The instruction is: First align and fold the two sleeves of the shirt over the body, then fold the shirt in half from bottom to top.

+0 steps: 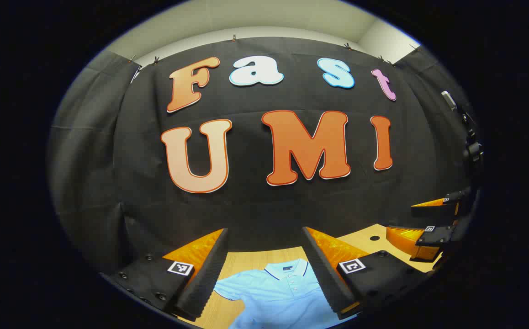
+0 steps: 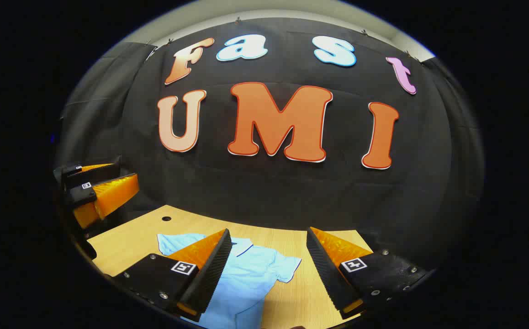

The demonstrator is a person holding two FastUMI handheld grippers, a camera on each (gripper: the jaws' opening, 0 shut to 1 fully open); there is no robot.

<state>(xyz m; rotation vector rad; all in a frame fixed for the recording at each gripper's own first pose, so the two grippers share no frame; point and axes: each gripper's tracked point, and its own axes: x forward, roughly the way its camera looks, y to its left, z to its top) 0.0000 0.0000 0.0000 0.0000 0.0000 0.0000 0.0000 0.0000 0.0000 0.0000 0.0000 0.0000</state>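
Lying flat on a light wooden table (image 2: 132,242), a pale blue polo shirt (image 1: 283,292) faces collar toward the black cloth wall (image 1: 255,205). In the left gripper view, the left gripper (image 1: 264,269) hangs above the shirt with its fingers spread wide and nothing between them; the collar and button placket show in the gap, and one short sleeve (image 1: 228,289) spreads out to the side. In the right gripper view, the right gripper (image 2: 268,269) is likewise wide apart and empty, raised over the shirt's other short sleeve (image 2: 287,268), clear of the fabric. Each view also catches the other gripper off at its edge. A small round hole (image 2: 166,219) marks the tabletop near the wall.
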